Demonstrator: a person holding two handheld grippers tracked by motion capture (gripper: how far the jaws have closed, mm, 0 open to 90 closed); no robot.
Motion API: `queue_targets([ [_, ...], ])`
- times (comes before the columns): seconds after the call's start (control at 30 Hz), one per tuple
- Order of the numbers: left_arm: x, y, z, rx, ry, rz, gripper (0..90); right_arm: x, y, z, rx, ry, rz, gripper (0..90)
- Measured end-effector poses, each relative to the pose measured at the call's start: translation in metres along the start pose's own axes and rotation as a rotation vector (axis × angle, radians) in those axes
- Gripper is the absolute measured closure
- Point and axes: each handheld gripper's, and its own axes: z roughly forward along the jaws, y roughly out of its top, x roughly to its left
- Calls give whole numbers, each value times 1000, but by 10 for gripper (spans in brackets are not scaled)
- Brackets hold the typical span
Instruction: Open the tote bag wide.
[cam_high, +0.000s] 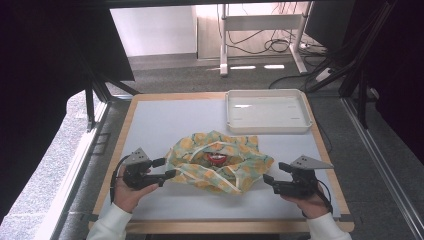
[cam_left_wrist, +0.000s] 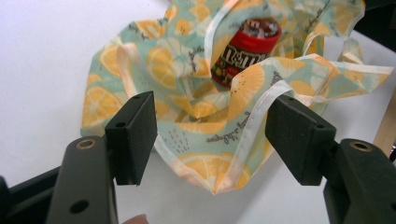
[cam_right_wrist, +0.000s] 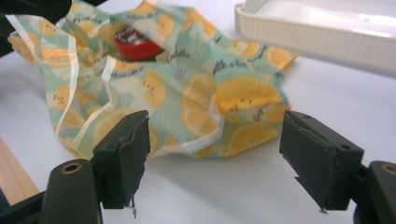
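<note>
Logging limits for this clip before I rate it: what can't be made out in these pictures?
- Red candy tub: lower part buried in the lemon-print cloth in the left gripper view; in the high view just a red speck.
- Tub's lid or contents: too blurred in the right gripper view.
- White tray: cut off by the top edge of the right gripper view.
- Underside of the cloth: hidden in every view.

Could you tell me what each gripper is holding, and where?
Nothing: the left gripper and right gripper are open, off the cloth.
</note>
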Motion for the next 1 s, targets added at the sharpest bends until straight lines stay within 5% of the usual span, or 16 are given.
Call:
queue_targets([
  [0.47, 0, 5, -13, -21, -59, -19, 160, -4, 17, -4, -39, -12, -8, 269],
  [0.73, -4, 16, -5, -17, -47, 2, 202, 4, 30, 3, -46, 11, -39, 304],
  [1.0, -3, 34, 9, 4, -3, -1, 351, 19, 51, 27, -27, 43, -87, 397],
])
